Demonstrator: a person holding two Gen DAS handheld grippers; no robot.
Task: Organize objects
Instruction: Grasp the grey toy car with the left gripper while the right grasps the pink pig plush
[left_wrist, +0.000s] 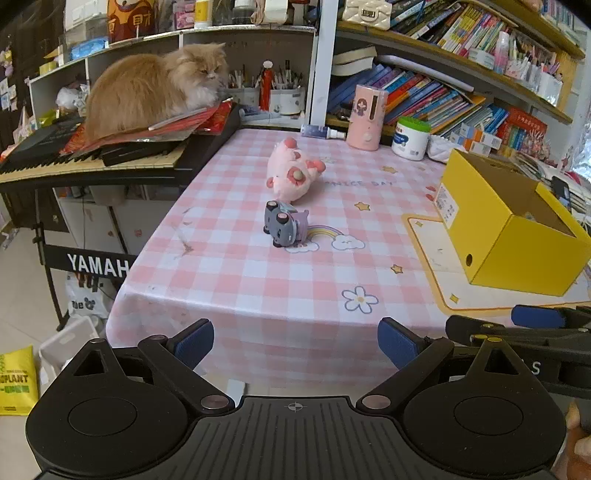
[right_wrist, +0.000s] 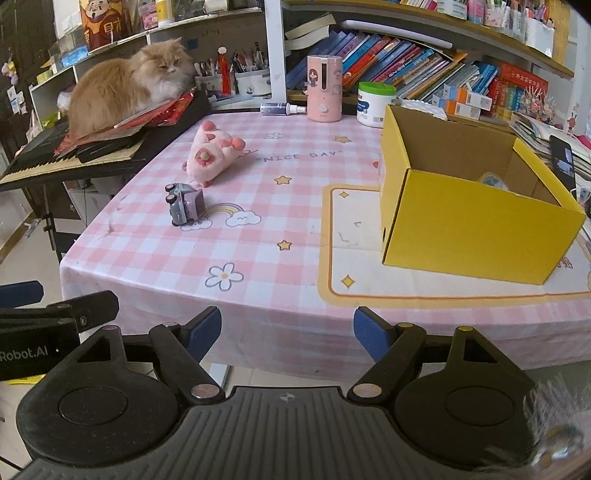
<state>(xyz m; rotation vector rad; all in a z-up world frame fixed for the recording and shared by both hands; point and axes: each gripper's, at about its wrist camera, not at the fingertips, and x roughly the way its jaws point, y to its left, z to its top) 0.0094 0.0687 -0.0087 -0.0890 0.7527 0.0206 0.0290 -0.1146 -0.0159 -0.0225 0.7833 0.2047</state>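
Right wrist view: yellow box (right_wrist: 476, 221) holds a pale, unclear item (right_wrist: 493, 181).

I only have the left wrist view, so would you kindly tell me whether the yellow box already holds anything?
Observer: Yes. The right wrist view looks into the yellow box and shows a pale rounded item lying inside; I cannot tell what it is.
Operator: Thank you. Is the right gripper carrying anything?
Observer: No. The right gripper is open, with nothing between its fingers.
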